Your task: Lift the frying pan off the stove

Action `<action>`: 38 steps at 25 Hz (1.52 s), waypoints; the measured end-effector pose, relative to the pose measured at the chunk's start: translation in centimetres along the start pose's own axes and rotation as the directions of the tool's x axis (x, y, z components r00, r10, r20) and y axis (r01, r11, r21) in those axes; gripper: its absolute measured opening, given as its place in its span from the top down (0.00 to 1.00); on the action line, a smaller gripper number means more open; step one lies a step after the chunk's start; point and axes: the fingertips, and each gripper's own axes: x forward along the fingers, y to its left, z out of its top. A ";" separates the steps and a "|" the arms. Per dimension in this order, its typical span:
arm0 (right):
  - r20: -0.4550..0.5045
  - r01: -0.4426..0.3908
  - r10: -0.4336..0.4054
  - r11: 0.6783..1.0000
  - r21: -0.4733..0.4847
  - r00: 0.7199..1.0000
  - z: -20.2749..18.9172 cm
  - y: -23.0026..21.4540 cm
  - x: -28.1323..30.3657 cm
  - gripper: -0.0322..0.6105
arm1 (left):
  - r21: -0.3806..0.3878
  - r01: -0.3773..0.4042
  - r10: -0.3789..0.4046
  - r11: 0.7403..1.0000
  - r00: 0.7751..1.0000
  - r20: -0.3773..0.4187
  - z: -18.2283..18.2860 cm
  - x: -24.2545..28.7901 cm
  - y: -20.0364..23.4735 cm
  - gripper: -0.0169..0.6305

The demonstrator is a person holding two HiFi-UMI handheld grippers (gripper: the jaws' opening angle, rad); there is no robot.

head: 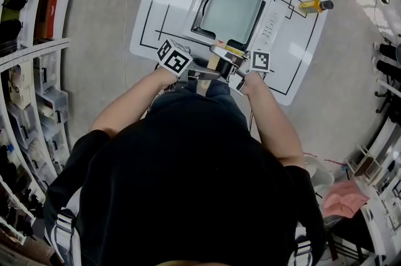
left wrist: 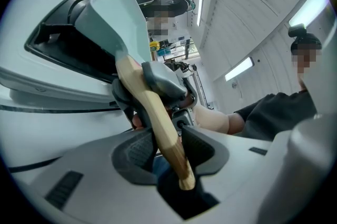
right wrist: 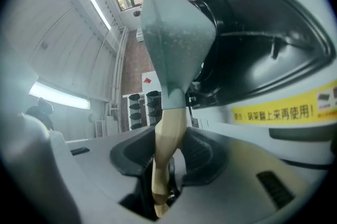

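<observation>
I am holding the square, pale grey-green frying pan (head: 232,8) by its light wooden handle (left wrist: 160,123), with the pan sitting on the white portable stove (head: 270,24) on the white tabletop (head: 156,14). My left gripper (left wrist: 160,150) is gripping the handle near its free end, its dark ribbed fingers (left wrist: 131,152) pressing the wood from both sides. My right gripper (right wrist: 169,157) is coming at the same handle from the other side, and its fingers (right wrist: 202,157) are likewise clamping the wood, not standing apart.

To lift well, I am thinking of raising both grippers together and straight up, because the pan's weight is hanging far out past my hold and will likely want to tip its far edge down. I am keeping both grips firm so the smooth round wood is not rolling between the fingers. The pan needs to clear the black burner well (right wrist: 263,33) before I am carrying it sideways.
</observation>
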 end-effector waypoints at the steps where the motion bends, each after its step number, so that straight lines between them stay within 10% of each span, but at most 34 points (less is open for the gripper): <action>1: -0.003 0.004 -0.004 1.000 -0.001 1.000 0.0 0.0 0.0 0.73 | 0.001 0.002 -0.002 1.000 1.000 0.000 0.0 0.0 0.0 0.75; 38: 0.020 0.051 -0.050 0.996 -0.072 0.999 -1.1 5.4 -0.2 0.72 | 0.090 0.059 -0.059 0.994 0.998 -0.013 0.8 -1.1 -5.5 0.73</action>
